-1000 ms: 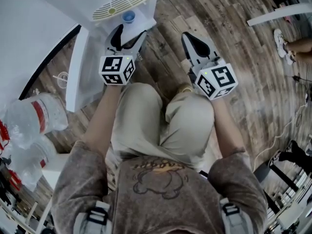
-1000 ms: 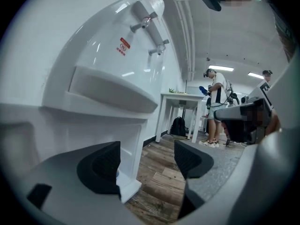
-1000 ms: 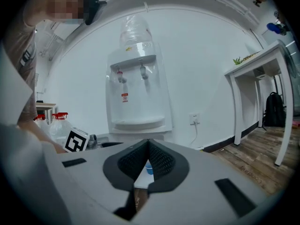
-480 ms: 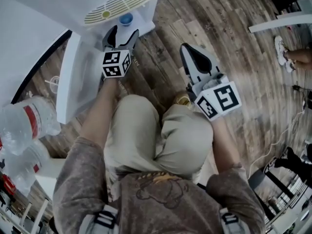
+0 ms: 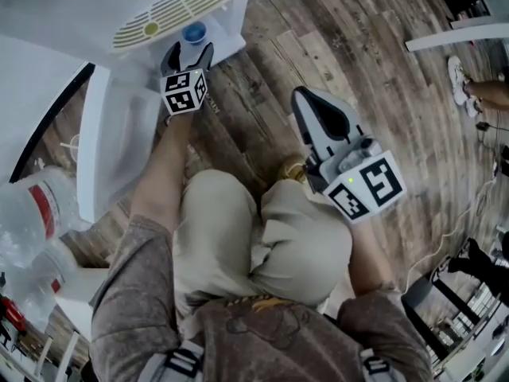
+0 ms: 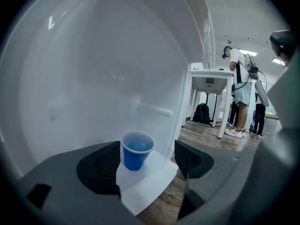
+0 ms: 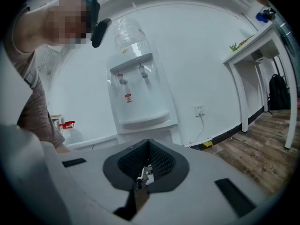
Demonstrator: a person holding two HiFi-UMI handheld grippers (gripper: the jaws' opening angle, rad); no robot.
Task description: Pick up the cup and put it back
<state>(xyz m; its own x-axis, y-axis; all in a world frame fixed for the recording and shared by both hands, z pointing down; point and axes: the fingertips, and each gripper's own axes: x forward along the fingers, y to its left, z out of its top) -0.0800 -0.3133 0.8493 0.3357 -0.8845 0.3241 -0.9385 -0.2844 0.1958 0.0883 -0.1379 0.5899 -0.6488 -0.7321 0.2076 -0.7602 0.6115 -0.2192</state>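
1. The blue cup (image 6: 137,150) stands upright and open-mouthed on a white ledge (image 6: 149,184) at the foot of the water dispenser (image 7: 136,90). It sits a little back from the ledge's near corner, with the wooden floor (image 5: 334,38) just beyond the edge.
2. It looks like a thin plastic party cup, so expect it to be light, smooth-walled and easy to crush or tip. Whether it holds any liquid cannot be told from here, so treat it as if it might.
3. Take hold around the middle of the wall, below the stiffer rim, and squeeze only enough to stop it slipping.
4. Your left hand-held gripper (image 5: 188,56) has its jaws wide apart with the cup between them. The cup lies nearer one pad (image 6: 101,165) than the other, so centre it before closing or you may nudge it along the ledge.
5. Your right hand-held gripper (image 7: 147,161) has its jaws together on nothing. It hangs above your knee (image 5: 306,205), well apart from the cup, and has no part in this grasp.
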